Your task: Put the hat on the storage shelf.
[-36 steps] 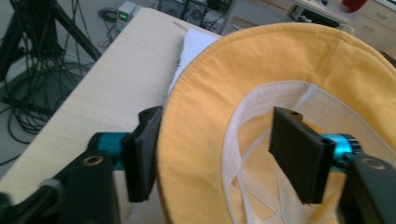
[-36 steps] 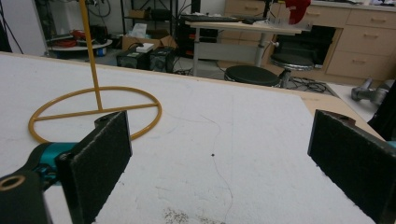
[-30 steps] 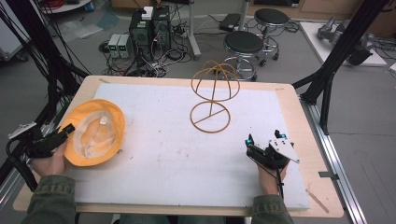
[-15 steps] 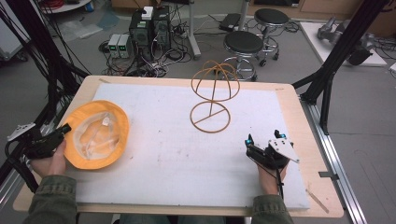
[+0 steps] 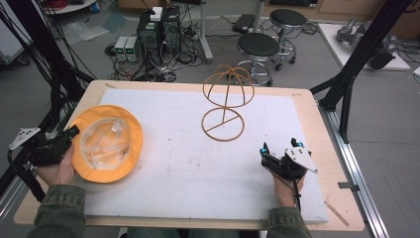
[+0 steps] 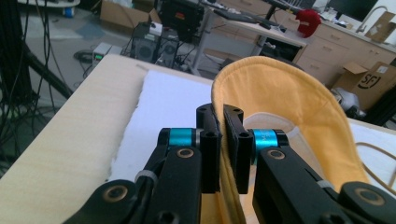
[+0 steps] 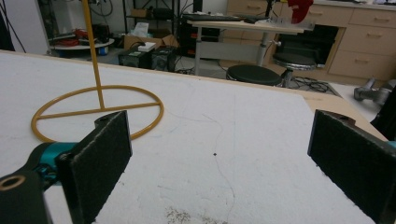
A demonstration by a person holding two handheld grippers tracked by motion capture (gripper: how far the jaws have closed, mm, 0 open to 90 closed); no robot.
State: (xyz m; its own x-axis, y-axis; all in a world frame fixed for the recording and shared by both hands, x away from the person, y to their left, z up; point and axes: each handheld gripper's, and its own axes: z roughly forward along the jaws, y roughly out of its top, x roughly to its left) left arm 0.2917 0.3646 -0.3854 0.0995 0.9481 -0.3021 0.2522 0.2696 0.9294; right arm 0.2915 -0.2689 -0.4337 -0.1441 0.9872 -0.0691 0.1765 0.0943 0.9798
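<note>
An orange hat (image 5: 106, 144) lies at the table's left with its pale lining facing up. My left gripper (image 5: 73, 133) holds it at the left rim; in the left gripper view the jaws (image 6: 222, 114) are shut on the hat's brim (image 6: 280, 98), which curves away to the right. A yellow wire hat stand (image 5: 226, 104) rises upright at the middle back of the white board. My right gripper (image 5: 263, 151) rests near the front right, open and holding nothing. Its view shows the two pads (image 7: 219, 121) wide apart, with the stand's ring base (image 7: 99, 93) ahead to the left.
A white foam board (image 5: 173, 178) covers most of the wooden table (image 5: 317, 119). Black frame legs (image 5: 346, 84) stand at the table's right and left corners. Stools (image 5: 257, 47) and computer gear (image 5: 158, 29) are on the floor beyond the far edge.
The hat has shifted slightly toward the front left with my left gripper and now lies flatter, its lining more open to the camera. The right gripper has not moved.
</note>
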